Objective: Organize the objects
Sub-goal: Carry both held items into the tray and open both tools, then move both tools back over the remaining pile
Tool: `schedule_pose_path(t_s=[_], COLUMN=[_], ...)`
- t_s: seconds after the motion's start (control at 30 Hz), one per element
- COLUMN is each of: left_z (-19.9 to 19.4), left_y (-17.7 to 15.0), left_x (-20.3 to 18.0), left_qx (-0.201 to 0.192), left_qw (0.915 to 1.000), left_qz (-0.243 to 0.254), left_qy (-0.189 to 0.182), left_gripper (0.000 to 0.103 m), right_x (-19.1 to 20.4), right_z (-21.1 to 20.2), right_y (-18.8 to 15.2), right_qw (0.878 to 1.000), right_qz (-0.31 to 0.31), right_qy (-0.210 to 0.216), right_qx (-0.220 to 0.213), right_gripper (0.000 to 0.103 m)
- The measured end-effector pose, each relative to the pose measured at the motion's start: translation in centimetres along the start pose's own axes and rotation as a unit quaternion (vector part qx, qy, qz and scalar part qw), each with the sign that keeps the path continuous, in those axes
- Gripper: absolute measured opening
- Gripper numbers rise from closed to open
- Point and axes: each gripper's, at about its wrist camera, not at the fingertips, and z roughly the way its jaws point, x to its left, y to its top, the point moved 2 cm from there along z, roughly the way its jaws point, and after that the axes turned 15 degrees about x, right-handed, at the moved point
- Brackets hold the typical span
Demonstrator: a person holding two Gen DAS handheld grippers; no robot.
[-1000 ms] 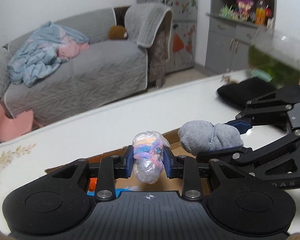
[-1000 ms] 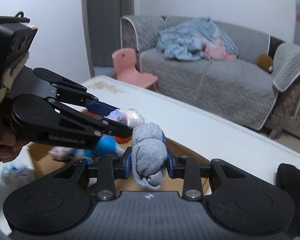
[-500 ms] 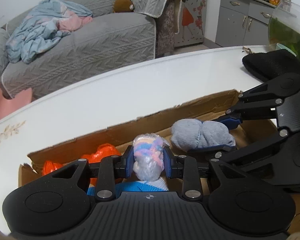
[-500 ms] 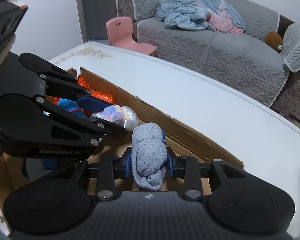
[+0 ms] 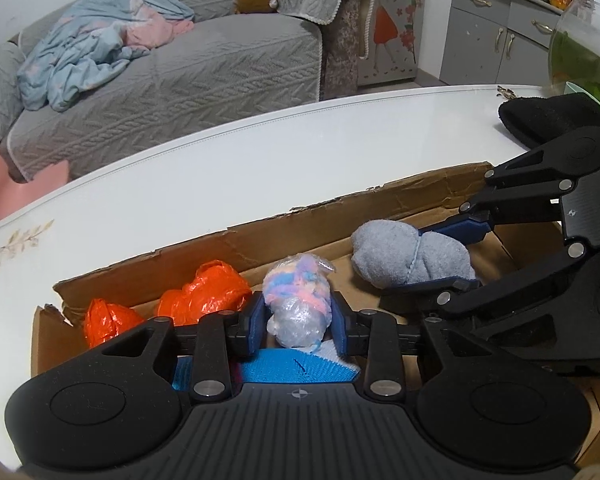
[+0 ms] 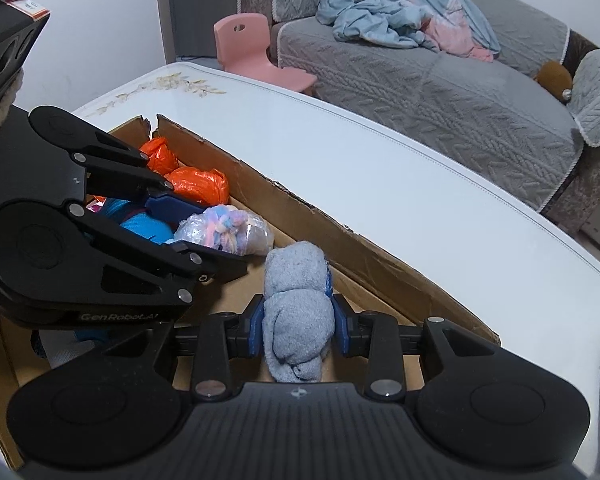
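Both tongs have descended from above the desk [image 5: 260, 168] into the cardboard box [image 5: 340, 216] since the earlier frames, each carrying its bundle. Left tongs [image 5: 298, 316] have the plastic-wrapped pastel yarn bundle [image 5: 296, 300] between the blue pads [image 5: 257, 316]; the jaws are opening, and the bundle sits low in the box, just above a blue knitted item [image 5: 300, 370] and beside two orange plastic bundles [image 5: 204, 292]. Right tongs [image 6: 298, 324] are clamped on the rolled grey sock [image 6: 298, 312], which hangs inside the box near its far wall, to the right of the yarn bundle. The step in hand appears to be release of both items into the box. For a clean release, each bundle should rest on the box floor or on the contents before the pads part fully, so that nothing rolls. The pads should part evenly, since the plastic wrap may cling to one pad. Withdrawal is best made straight upward, clear of the torn cardboard wall and of the other tongs, which stand close alongside. A grey sofa [image 5: 160, 92] stands beyond the desk.
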Motion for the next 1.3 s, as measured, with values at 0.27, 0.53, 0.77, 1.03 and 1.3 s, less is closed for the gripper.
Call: schedule_pose_path(t_s=[0.27,0.53,0.77,1.03,1.3], left_z=[-0.2,-1.6,-3.1,-5.4,-9.3], left_y=[0.0,-0.2,-0.4,-1.5,-3.8], left_x=[0.2,0.3,-0.2,-0.5,-1.0], left_qx=[-0.001,-0.016,-0.022,-0.030,-0.058], left_qw=[1.0000,0.9998,0.9997,0.9994,0.9982], left_qz=[-0.006,-0.009,-0.004,0.002,-0.002], left_qy=[0.002,0.002,0.014,0.019,0.014], left_gripper=[0.045,0.053,0.053,0.055,0.064], right_x=[-0.2,-0.4,0.1,1.0,2.9], right_z=[-0.2,-1.1,-2.2,-3.5,-6.2], right_y=[0.0,0.3,0.3,0.0,-1.3], right_qw=[1.000,1.000,1.000,1.000,0.999], right_qz=[0.004,0.013,0.014,0.013,0.009], right_qy=[-0.009,-0.008,-0.010,-0.014,-0.020], right_qx=[0.000,-0.012,-0.021,-0.025,-0.043], right_gripper=[0.038,0.046,0.047,0.052,0.058])
